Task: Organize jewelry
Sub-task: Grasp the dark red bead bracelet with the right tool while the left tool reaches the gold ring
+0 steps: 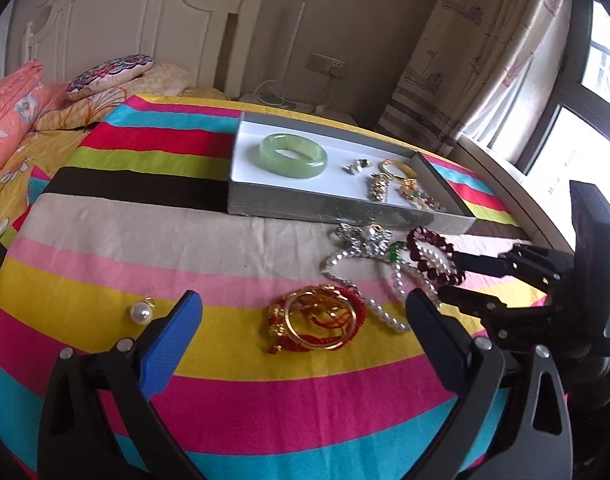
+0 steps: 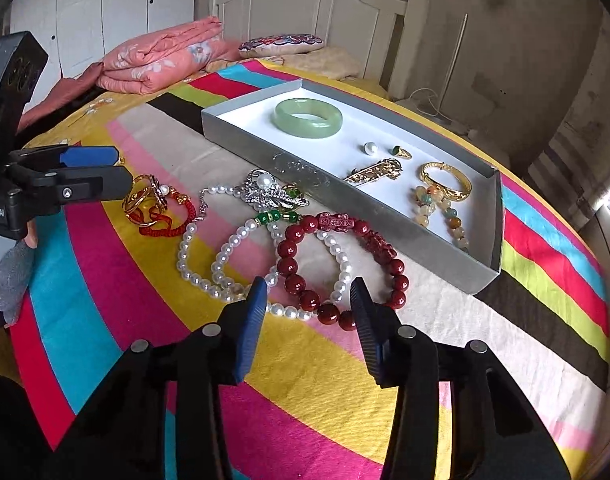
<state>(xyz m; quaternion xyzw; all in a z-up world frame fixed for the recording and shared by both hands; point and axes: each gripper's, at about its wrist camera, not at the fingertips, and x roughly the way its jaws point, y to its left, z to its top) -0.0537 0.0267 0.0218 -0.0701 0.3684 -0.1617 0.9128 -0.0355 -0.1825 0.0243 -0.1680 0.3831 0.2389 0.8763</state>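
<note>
**Right gripper lining up on red bead bracelet, tray partly filled**

While several pieces are already lying inside the grey tray (image 2: 385,216), a loose pile is waiting on the striped bedspread (image 2: 505,340) just in front of the tray's near wall. Inside the tray are sitting a jade bangle (image 2: 308,117), a gold bangle (image 2: 449,184), a gold brooch (image 2: 373,172) and a string of mixed beads (image 2: 441,216).

The right gripper (image 2: 309,300) is hovering low with its jaws standing wide apart and gripping nothing; the near arc of the red bead bracelet (image 2: 337,256) is lying between its fingertips. That bracelet is resting just in front of the tray, overlapping a pearl strand (image 2: 209,276).

The left gripper (image 1: 305,312) is also standing wide open and empty, with the gold and red-cord bangles (image 1: 321,320) lying between its fingers, farther out from the tray. A single pearl earring (image 1: 142,312) is lying well to the left of that bundle.

Judged step: picking the next piece from the pile. The next move is calling for closing on the red beads alone, since the pearl strand is crossing underneath and may be dragged along.
</note>
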